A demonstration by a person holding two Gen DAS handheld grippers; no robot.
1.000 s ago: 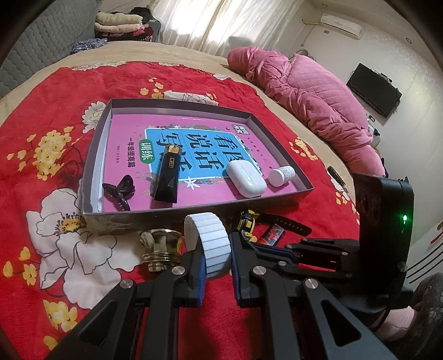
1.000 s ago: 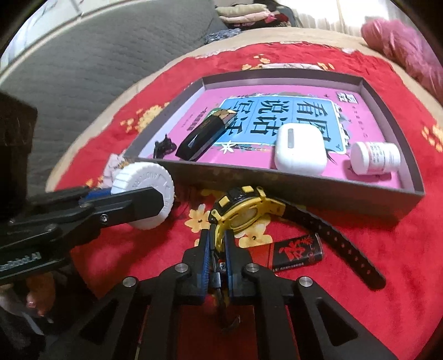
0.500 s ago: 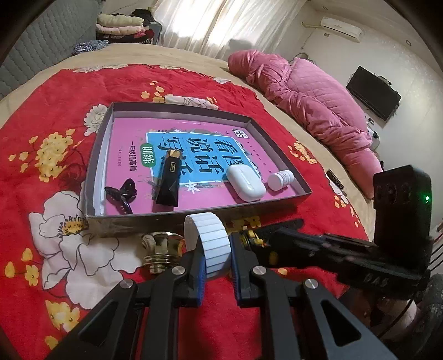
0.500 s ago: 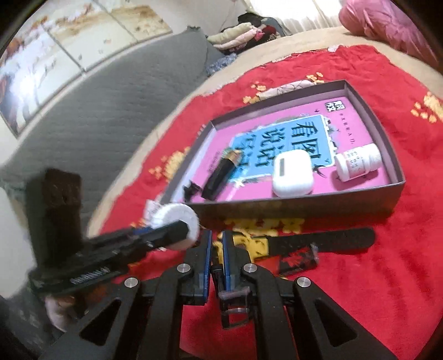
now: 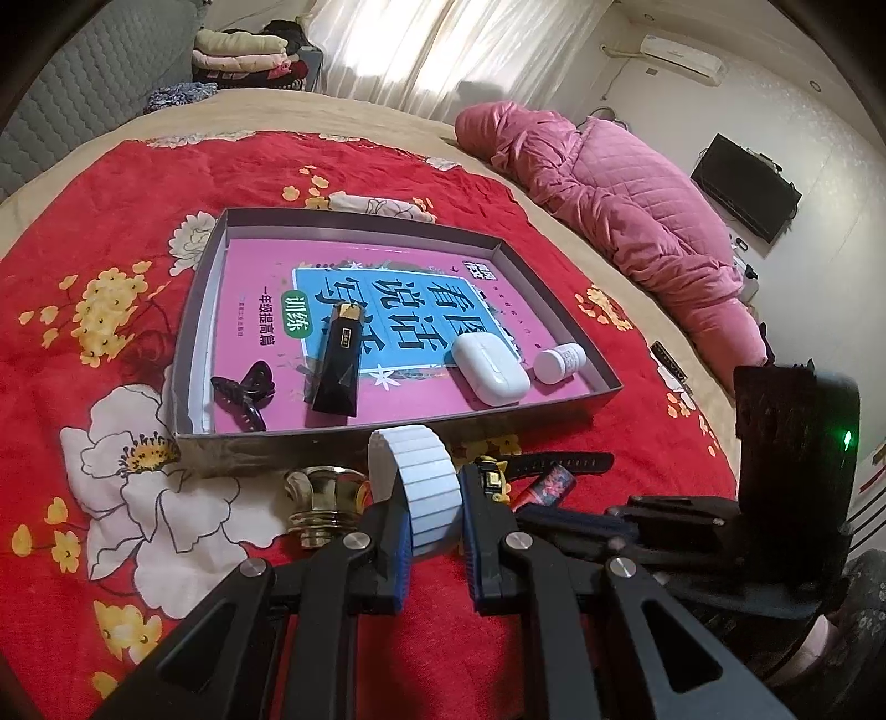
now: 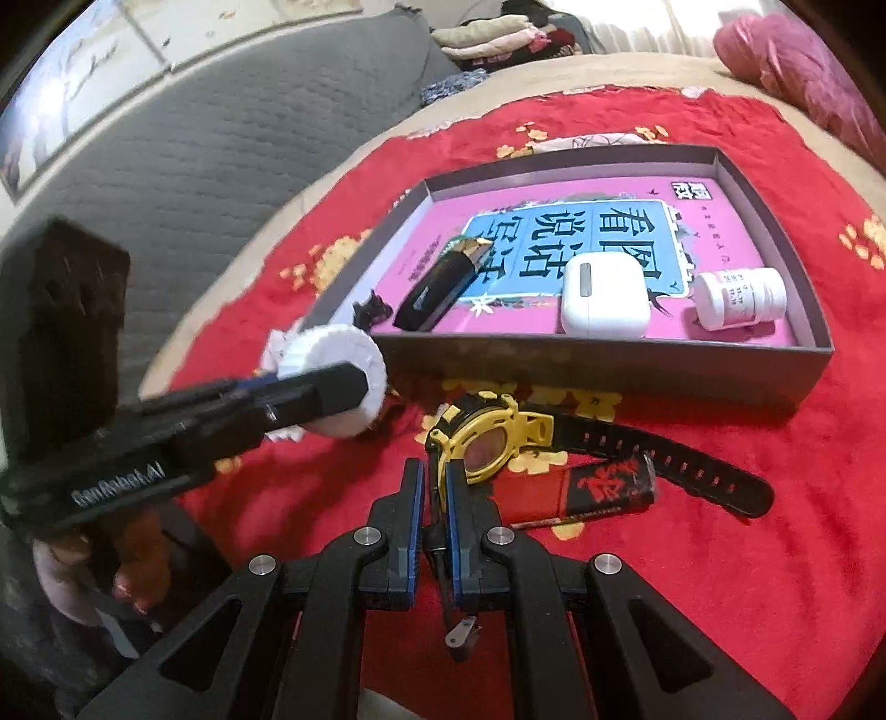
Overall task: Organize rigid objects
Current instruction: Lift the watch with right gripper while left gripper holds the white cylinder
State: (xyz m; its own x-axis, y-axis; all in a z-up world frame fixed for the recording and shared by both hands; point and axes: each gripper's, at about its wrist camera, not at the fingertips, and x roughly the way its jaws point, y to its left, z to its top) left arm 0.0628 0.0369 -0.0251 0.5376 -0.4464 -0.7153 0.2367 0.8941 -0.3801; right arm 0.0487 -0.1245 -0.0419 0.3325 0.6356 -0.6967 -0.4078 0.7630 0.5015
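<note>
Hair clip point(image 6: 370, 310) half hidden behind box wall point(image 6: 554, 354); bottle label point(image 6: 736, 291) unreadable.

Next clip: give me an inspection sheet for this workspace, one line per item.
Surface: red floral blanket on a bed.
Job's things: grey tray holds a hair clip, black lighter, white earbud case and pill bottle; watch, red lighter and brass knob lie outside it.
Clutter: folded clothes, pink quilt.
Grippers: left gripper shut on a white cap; right gripper shut on the watch.
Cables: nothing seen.
Surroundings: curtains, wall television, air conditioner.
</note>
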